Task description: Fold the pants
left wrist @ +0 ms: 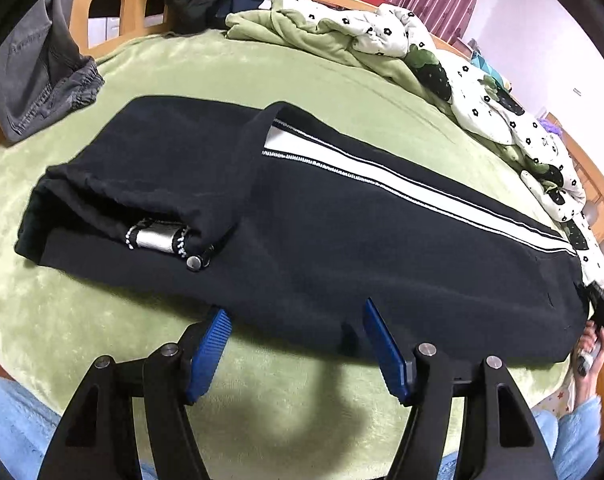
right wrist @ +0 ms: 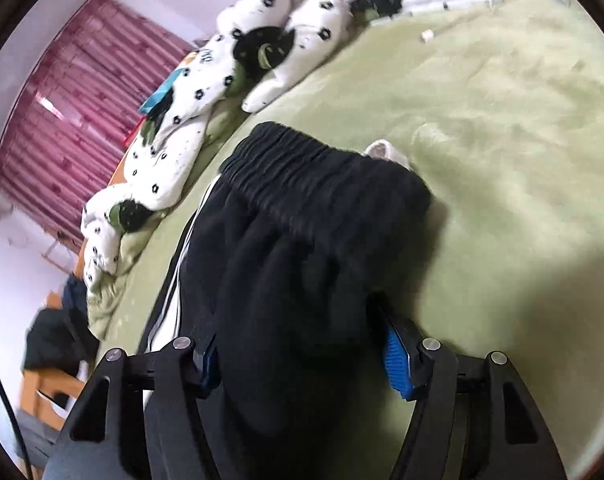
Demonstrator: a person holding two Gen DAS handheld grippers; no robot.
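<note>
Black white-striped pants [left wrist: 322,232], folded lengthwise, flat on bed

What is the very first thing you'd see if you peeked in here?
The big black pants with a white side stripe stretch across the middle of the green blanket. Behind them, along the bed's far edge, sits a crumpled white quilt with black flowers. The left gripper, open with bright blue pads, sits at the pants' near edge.

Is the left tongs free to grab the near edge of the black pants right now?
Probably yes. The left tongs are open with nothing gripped, and the black pants edge lies right at the pads on the green blanket, unobstructed.
</note>
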